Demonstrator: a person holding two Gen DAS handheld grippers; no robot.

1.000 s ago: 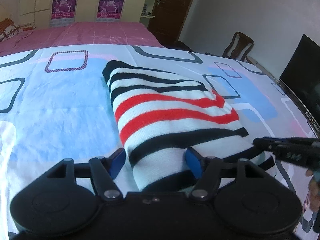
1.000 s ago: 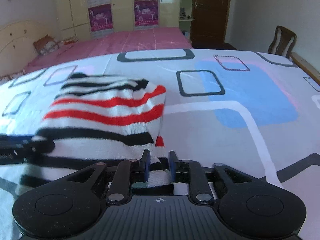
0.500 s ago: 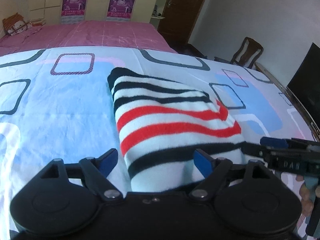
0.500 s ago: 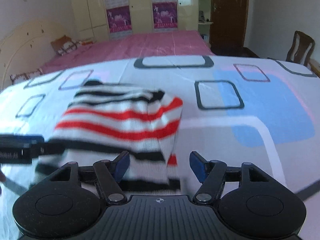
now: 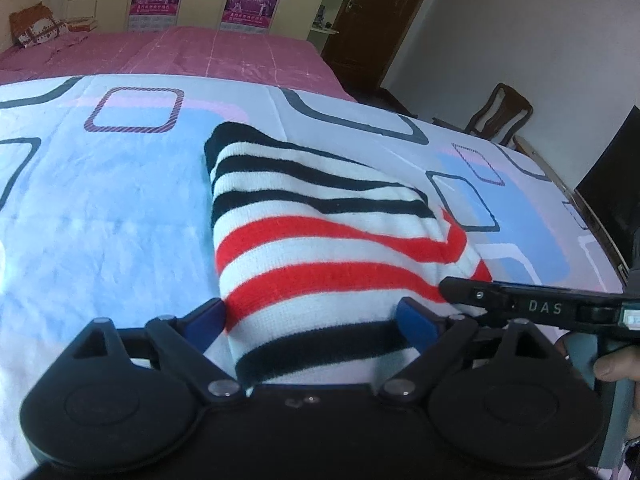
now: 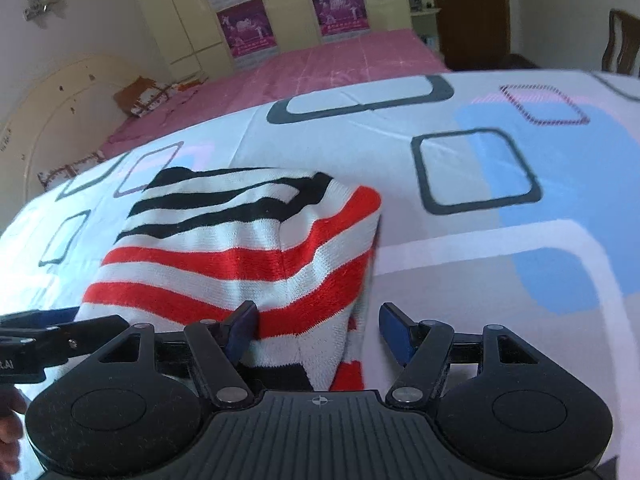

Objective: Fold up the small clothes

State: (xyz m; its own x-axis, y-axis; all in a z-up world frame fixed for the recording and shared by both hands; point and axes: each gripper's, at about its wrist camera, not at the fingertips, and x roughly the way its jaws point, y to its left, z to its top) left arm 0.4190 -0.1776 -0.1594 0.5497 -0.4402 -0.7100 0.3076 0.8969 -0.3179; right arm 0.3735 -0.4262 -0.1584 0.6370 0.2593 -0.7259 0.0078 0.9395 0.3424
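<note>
A folded knit sweater (image 5: 320,240) with black, white and red stripes lies flat on the patterned bed sheet (image 5: 100,208). My left gripper (image 5: 314,318) straddles its near end. Its jaws are opening wide, and the blue pads (image 5: 416,320) stand off the cloth on either side. My right gripper (image 6: 320,330) is open over the sweater (image 6: 240,248) at its near right corner, with one pad (image 6: 244,326) above the red stripes and the other over bare sheet. Each gripper shows from the side in the other's view: the right gripper (image 5: 520,304), the left gripper (image 6: 60,336).
The sheet (image 6: 500,240) spreads wide to the left and right of the sweater. Behind it lies a pink bed (image 5: 180,56) with a pillow (image 5: 36,28). A wooden chair (image 5: 500,116), a dark screen (image 5: 612,184) and a brown door (image 6: 472,12) stand along the far and right sides.
The right gripper let go of the sweater's near edge and opened, then slid toward the left gripper. The left jaws spread wider. The sweater now rests flat.
</note>
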